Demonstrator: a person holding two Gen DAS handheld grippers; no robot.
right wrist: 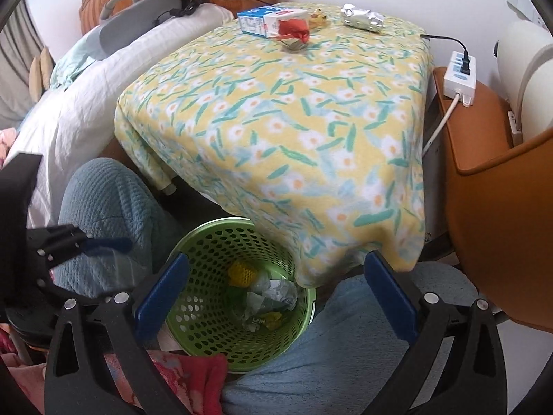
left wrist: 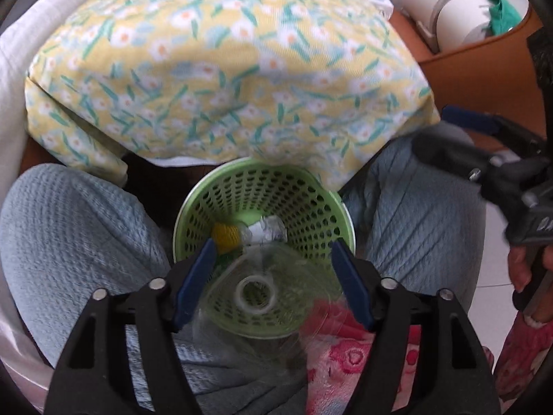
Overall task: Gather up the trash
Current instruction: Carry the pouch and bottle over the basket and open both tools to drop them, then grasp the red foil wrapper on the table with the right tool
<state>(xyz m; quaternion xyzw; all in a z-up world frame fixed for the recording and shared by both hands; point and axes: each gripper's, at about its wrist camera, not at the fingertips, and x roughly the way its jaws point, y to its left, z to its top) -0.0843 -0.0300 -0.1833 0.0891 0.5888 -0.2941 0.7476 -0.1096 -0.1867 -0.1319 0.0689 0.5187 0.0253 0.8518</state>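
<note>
Left wrist view: left claw spread wide above the round green perforated plastic basket, wedged between two knees in blue-grey textured trousers. Between the blue pads, a clear, crushed plastic bottle, blurred, mouth toward the camera; apparently loose over the basket opening, though contact with either pad cannot be made out. Deeper in the basket, a yellow mesh scrap beside crumpled white paper. Beyond the basket, the tabletop under a yellow floral cloth with white flowers and green leaves. At right, the right claw seen side-on, opening not readable from here, with a hand on its black handle.

Right wrist view: right claw wide apart and gripping nothing, poised over the same green basket. Inside, yellow mesh and crumpled paper among small wrappers. On the far part of the floral tabletop: a blue-and-white milk carton lying on its side, a red wrapper bundle just in front of it, a crushed silver foil pack well to the right. White power strip on the brown wooden side stand. Left claw at the left edge, above a knee.
</note>
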